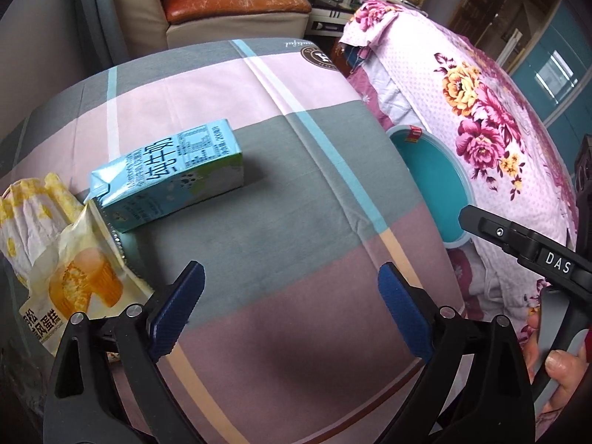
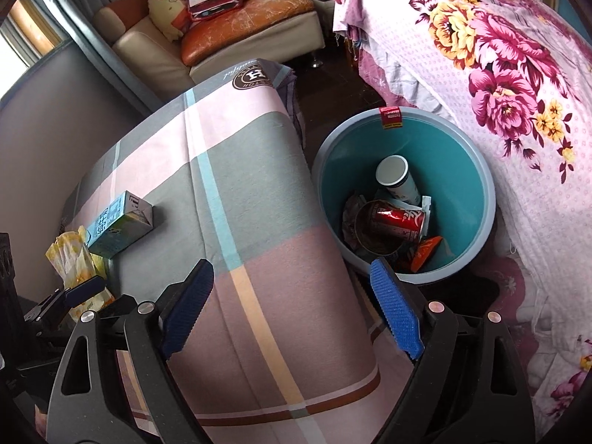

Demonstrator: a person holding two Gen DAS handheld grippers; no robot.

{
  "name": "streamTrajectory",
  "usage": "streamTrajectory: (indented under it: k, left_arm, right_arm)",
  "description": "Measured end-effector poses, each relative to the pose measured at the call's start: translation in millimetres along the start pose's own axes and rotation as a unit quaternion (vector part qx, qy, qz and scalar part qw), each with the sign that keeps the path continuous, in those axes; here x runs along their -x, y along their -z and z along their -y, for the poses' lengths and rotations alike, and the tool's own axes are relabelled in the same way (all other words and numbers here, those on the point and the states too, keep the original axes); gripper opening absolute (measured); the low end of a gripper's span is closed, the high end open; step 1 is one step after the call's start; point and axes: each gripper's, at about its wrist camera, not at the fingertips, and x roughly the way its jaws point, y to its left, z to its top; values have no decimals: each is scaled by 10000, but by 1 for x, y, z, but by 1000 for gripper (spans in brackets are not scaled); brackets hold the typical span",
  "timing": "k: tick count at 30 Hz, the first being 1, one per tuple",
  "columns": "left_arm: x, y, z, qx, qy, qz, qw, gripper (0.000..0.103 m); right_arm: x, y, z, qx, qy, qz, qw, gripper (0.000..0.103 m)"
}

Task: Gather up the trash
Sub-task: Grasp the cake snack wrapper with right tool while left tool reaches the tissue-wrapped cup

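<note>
Two pieces of trash on the cloth-covered counter: one milk carton, lying on its side toward the counter's left edge, and one yellow cake wrapper, crumpled, touching the carton's near end. One teal bin on the floor between the counter and the flower-patterned bed. Bin contents, counted: one white paper cup, one red soda can, one orange wrapper, plus crumpled paper that may be one piece or several; the heap hides the rest. Two tools: left tool with jaws spread wide, holding nothing, hovering over the counter near the wrapper; right tool likewise spread and empty, above the counter's edge beside the bin.
</note>
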Motion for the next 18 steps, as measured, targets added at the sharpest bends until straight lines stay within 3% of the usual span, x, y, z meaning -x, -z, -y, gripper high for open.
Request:
streamTrajectory:
  k: [11,18]
  left_arm:
    - [48,29,-104,1024,-94,392,9939,96]
    - [72,45,-168,1503,-464,651,9854,98]
  right_arm:
    - [-26,18,-98,846,-359,-482,9946,83]
    - [-47,26,-151,1156,-835,-810,9865,83]
